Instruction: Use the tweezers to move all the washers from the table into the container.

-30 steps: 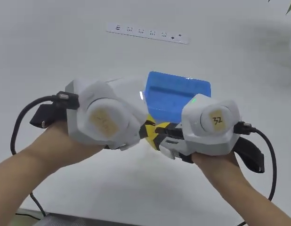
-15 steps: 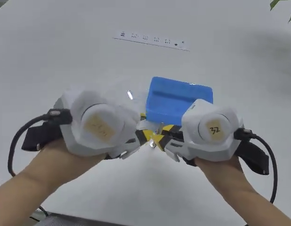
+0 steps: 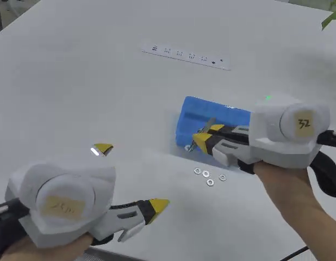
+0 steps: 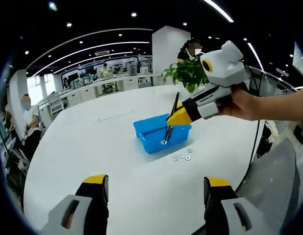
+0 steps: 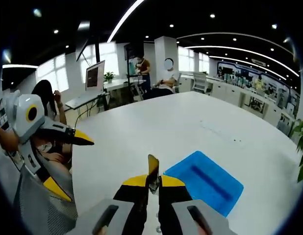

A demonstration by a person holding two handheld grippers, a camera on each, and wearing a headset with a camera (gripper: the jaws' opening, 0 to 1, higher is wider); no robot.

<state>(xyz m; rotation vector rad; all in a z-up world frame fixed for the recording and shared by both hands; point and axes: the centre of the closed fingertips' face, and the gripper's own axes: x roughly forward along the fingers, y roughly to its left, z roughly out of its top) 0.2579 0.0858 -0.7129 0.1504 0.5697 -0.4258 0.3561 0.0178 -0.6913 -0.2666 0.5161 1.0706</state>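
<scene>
My right gripper is shut on the metal tweezers, held over the near left corner of the blue container. Several small washers lie on the white table just in front of the container. My left gripper hovers open at the lower left, nothing between its yellow-tipped jaws. In the left gripper view the open left gripper faces the container, the washers and the tweezers. In the right gripper view the tweezers stick up from the shut right gripper, beside the container.
A white power strip lies at the far side of the white table. A green plant stands beyond the container. People sit at desks past the table's edge.
The two grippers were close together over the container. My left gripper has drawn back to the lower left and stands open; the right gripper keeps the tweezers. The washers have come into sight.
</scene>
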